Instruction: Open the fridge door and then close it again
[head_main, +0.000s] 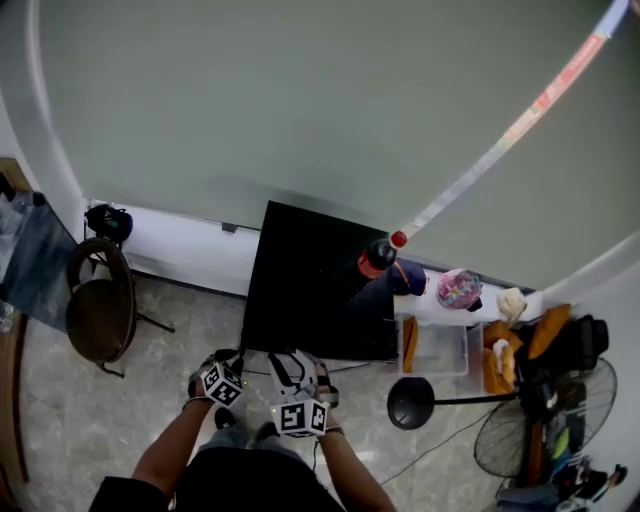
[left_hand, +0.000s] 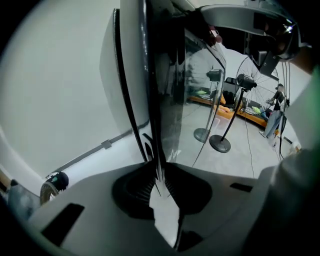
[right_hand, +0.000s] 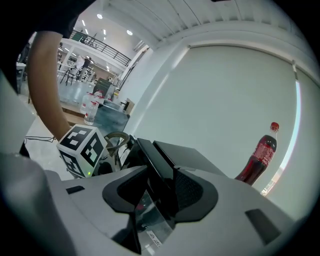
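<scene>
Grippers work side by side at the front of the black mini fridge (head_main: 310, 290), which stands on the floor against the pale wall. The fridge door (right_hand: 157, 170) stands a little ajar: in the right gripper view a gap shows between its slab and the fridge top. The right gripper (right_hand: 160, 187) has its jaws part-way closed on the top edge of that door, and the dark slab fills the space between them. The left gripper (left_hand: 159, 172) has its jaws drawn very narrow, pinching the door's thin edge, with the door's glossy face (left_hand: 165, 100) rising straight up from them. From above, the left gripper (head_main: 225, 358) and the right gripper (head_main: 295, 372) sit close together at the fridge's front edge. A cola bottle (head_main: 378, 257) with a red cap stands upright on the fridge top, at its back right corner. A wicker chair (head_main: 100, 305) stands left of the fridge, and a pedestal fan (head_main: 540, 420) stands to its right.
</scene>
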